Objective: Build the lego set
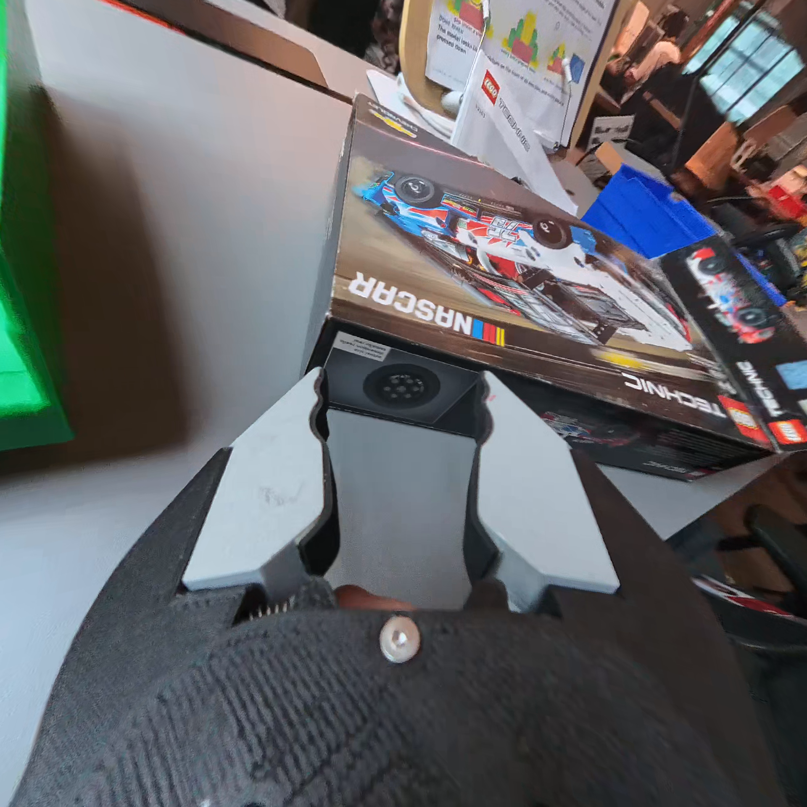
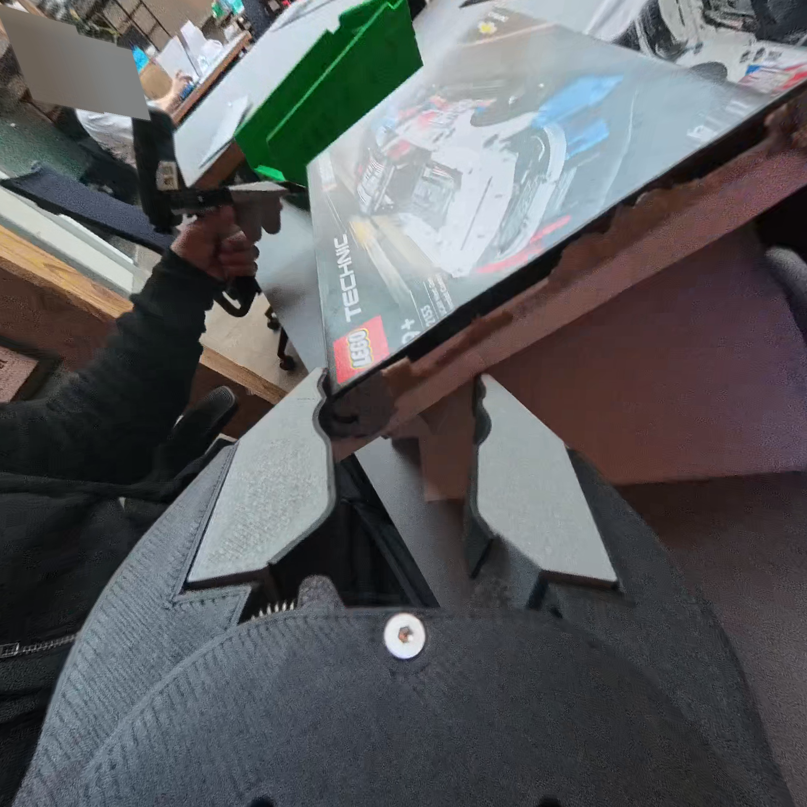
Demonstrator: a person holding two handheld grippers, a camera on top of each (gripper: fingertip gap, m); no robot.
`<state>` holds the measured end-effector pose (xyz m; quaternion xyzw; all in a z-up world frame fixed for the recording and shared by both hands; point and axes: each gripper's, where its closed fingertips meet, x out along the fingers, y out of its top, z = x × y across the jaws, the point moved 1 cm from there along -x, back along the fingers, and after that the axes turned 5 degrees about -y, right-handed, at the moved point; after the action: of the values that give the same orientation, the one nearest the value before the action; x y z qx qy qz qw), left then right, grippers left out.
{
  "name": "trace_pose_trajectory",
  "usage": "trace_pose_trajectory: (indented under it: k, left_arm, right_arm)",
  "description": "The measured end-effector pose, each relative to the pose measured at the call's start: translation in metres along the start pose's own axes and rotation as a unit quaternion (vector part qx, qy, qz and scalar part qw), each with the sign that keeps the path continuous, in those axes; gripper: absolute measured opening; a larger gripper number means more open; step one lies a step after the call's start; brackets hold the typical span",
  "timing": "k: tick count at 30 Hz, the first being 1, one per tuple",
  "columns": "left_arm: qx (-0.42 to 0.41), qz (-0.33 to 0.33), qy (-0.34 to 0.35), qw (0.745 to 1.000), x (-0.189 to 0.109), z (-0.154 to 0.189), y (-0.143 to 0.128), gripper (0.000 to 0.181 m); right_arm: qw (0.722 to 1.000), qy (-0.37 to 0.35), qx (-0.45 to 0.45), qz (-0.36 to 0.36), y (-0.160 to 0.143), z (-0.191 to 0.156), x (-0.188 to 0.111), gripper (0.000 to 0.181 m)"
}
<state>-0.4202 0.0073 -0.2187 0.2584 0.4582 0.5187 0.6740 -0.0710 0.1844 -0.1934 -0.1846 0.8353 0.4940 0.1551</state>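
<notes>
The lego set box [image 1: 502, 279], with a race car picture on its lid, lies on the white table [image 1: 196, 218]. Its near end flap [image 1: 401, 388], printed with a wheel, hangs open just beyond my left gripper [image 1: 401, 395], which is open and empty. In the right wrist view the same box [image 2: 480, 187] is tilted, and its torn brown cardboard flap [image 2: 611, 270] stands open. My right gripper [image 2: 401, 384] is open, with the box's near corner [image 2: 349, 410] against its left finger. The left gripper [image 2: 253, 209], held by a hand, shows farther off at the box's other end.
A second lego box [image 1: 751, 340] lies beside the first at the right. A green bin [image 1: 17, 305] stands at the left and also shows in the right wrist view [image 2: 332, 96]. A blue bin [image 1: 646, 218] and an instruction stand [image 1: 515, 65] are behind the box.
</notes>
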Motion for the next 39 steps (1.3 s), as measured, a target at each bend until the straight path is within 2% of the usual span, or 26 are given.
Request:
trace_pose_trajectory:
  k: [4,7,8,9,10,13,14,17,19,20,21,22,23,24,25,28,29,30,33,35,37,38,39]
  left_arm:
    - [0.032,-0.039,0.049,0.998,-0.005,0.017,-0.014,0.069]
    - [0.130,-0.025,0.022,0.991,-0.006,0.092,-0.028,0.069]
    - [0.163,-0.022,0.020,0.986,-0.005,0.119,-0.035,0.070]
    - [0.184,-0.014,0.003,0.983,-0.002,0.149,-0.041,0.071]
    - [0.207,-0.016,-0.041,0.977,0.003,0.185,-0.050,0.073]
    - [0.280,-0.027,-0.091,0.955,0.031,0.265,-0.068,0.077]
    - [0.313,-0.038,-0.088,0.945,0.046,0.282,-0.073,0.078]
    - [0.384,-0.058,-0.044,0.921,0.093,0.308,-0.077,0.082]
    - [0.359,-0.062,-0.039,0.931,0.119,0.313,-0.077,0.074]
    - [0.354,-0.056,-0.008,0.934,0.130,0.302,-0.074,0.053]
    - [0.361,-0.043,0.001,0.932,0.135,0.296,-0.070,0.025]
    - [0.331,-0.041,-0.036,0.942,0.137,0.301,-0.073,0.014]
    - [0.295,-0.036,-0.062,0.953,0.136,0.305,-0.073,0.010]
    - [0.297,-0.032,-0.054,0.953,0.133,0.300,-0.070,0.009]
    - [0.285,-0.024,-0.064,0.956,0.128,0.300,-0.066,0.008]
    - [0.244,0.008,-0.087,0.966,0.109,0.296,-0.046,0.002]
    - [0.239,0.013,-0.085,0.967,0.104,0.293,-0.041,0.001]
    - [0.228,0.018,-0.086,0.970,0.101,0.290,-0.036,0.001]
    - [0.228,0.027,-0.083,0.970,0.098,0.283,-0.023,0.001]
    - [0.231,0.024,-0.079,0.969,0.097,0.280,-0.019,0.000]
    - [0.233,0.025,-0.077,0.969,0.096,0.278,-0.018,0.000]
    - [0.233,0.027,-0.076,0.969,0.095,0.278,-0.017,0.000]
    - [0.235,0.031,-0.075,0.969,0.094,0.277,-0.016,0.000]
  right_arm:
    - [0.999,0.028,-0.002,0.035,0.017,-0.010,0.009,0.058]
    - [0.997,0.053,0.015,0.062,0.033,-0.018,0.019,0.044]
    - [0.996,0.057,0.008,0.070,0.037,-0.020,0.022,0.032]
    - [0.994,0.074,0.000,0.078,0.040,-0.026,0.025,0.023]
    - [0.993,0.086,0.001,0.076,0.041,-0.029,0.030,0.023]
    - [0.992,0.111,0.006,0.067,0.042,-0.027,0.042,0.022]
    - [0.990,0.123,0.014,0.063,0.042,-0.027,0.044,0.022]
    - [0.989,0.143,0.010,0.047,0.043,-0.030,0.047,0.020]
    - [0.990,0.137,-0.016,0.040,0.044,-0.032,0.048,0.020]
    - [0.990,0.133,-0.030,0.035,0.044,-0.031,0.047,0.021]
    - [0.990,0.133,-0.037,0.035,0.044,-0.029,0.042,0.022]
    - [0.990,0.132,-0.040,0.036,0.045,-0.026,0.035,0.023]
    - [0.989,0.134,-0.044,0.035,0.043,-0.023,0.026,0.033]
    - [0.990,0.122,-0.053,0.036,0.039,-0.016,0.017,0.050]
    - [0.991,0.101,-0.074,0.036,0.033,-0.006,0.008,0.057]
    - [0.985,-0.009,-0.170,-0.032,-0.011,0.031,-0.001,0.086]
    - [0.978,-0.058,-0.190,-0.056,-0.028,0.042,0.002,0.090]
    - [0.971,-0.092,-0.208,-0.070,-0.043,0.043,0.006,0.089]
    - [0.943,-0.141,-0.295,-0.068,-0.073,0.013,0.025,0.098]
    - [0.910,-0.212,-0.352,-0.054,-0.073,0.003,0.036,0.093]
    - [0.865,-0.280,-0.416,-0.033,-0.060,0.004,0.045,0.070]
    - [0.852,-0.283,-0.438,-0.034,-0.058,0.004,0.052,0.053]
    - [0.849,-0.271,-0.450,-0.050,-0.061,0.005,0.061,0.050]
